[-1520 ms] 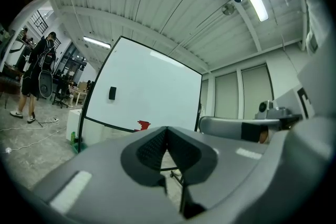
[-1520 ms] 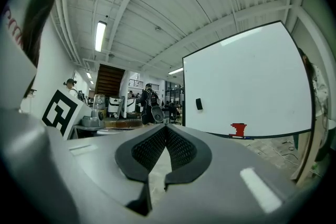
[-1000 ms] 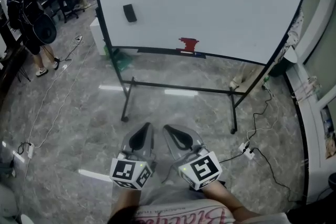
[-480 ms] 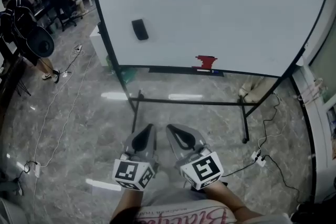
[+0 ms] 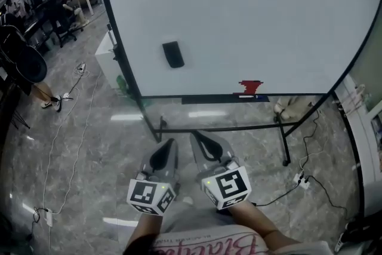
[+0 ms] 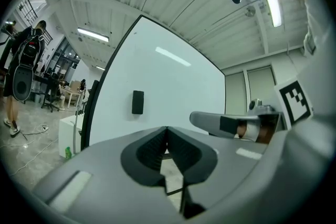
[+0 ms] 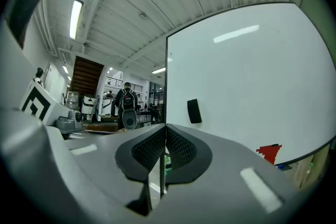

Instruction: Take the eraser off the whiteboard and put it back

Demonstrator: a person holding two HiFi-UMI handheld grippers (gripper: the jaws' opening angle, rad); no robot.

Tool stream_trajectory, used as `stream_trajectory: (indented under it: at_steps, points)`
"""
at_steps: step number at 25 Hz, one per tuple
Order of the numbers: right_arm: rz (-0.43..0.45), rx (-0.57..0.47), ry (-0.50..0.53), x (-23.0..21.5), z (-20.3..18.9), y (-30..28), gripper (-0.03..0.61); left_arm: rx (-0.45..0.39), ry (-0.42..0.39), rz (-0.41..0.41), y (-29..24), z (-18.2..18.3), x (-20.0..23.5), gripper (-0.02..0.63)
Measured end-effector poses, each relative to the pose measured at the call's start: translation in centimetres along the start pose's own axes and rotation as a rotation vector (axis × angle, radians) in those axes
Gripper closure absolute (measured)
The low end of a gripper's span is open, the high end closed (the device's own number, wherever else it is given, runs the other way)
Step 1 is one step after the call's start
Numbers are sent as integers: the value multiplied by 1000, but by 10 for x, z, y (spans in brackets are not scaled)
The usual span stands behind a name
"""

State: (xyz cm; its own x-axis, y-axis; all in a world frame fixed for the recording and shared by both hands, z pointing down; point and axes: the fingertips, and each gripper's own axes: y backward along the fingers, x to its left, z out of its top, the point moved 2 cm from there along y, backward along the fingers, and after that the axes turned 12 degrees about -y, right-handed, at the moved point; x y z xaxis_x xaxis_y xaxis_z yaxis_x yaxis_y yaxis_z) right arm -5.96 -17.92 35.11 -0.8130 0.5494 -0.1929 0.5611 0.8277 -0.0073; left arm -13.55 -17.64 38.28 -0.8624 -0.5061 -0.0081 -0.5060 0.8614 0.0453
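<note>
Both tongs sit low in the head view, held out side by side over the grey marble floor. The left tongs and the right tongs point toward the whiteboard and are well short of it. The eraser is stuck upright on the board's left part, above the bottom rail and well apart from both tongs. A small red thing rests on the ledge at the board's lower edge, to the right of the eraser. The stand's black crossbar runs between the tongs and the board. A person stands far off at the left, and a white power strip lies on the floor at the right.

From the left gripper view I see its jaws pressed together tip to tip, with nothing between them. The eraser shows beyond them, up and to the left on the white surface. A green bottle stands by the board's left leg.

From the right gripper view, those jaws are also closed flat against each other and empty. The eraser hangs on the board just right of the tips' line, and the red thing sits lower at the right.
</note>
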Motion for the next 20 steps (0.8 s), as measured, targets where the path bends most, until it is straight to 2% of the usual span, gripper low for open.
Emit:
stream_trajectory:
  at_steps: [5, 11, 14, 20]
  points:
    - [-38, -30, 19, -13, 12, -41, 547, -4, 28, -1, -18, -2, 28, 614]
    - [-67, -66, 63, -35, 20, -91, 426, -9, 38, 9, -41, -11, 52, 614]
    - [-92, -52, 69, -50, 26, -121, 366, -6, 36, 24, -60, -11, 67, 614]
    - [-166, -51, 106, -74, 35, -174, 328, -13, 26, 55, -96, -5, 100, 614]
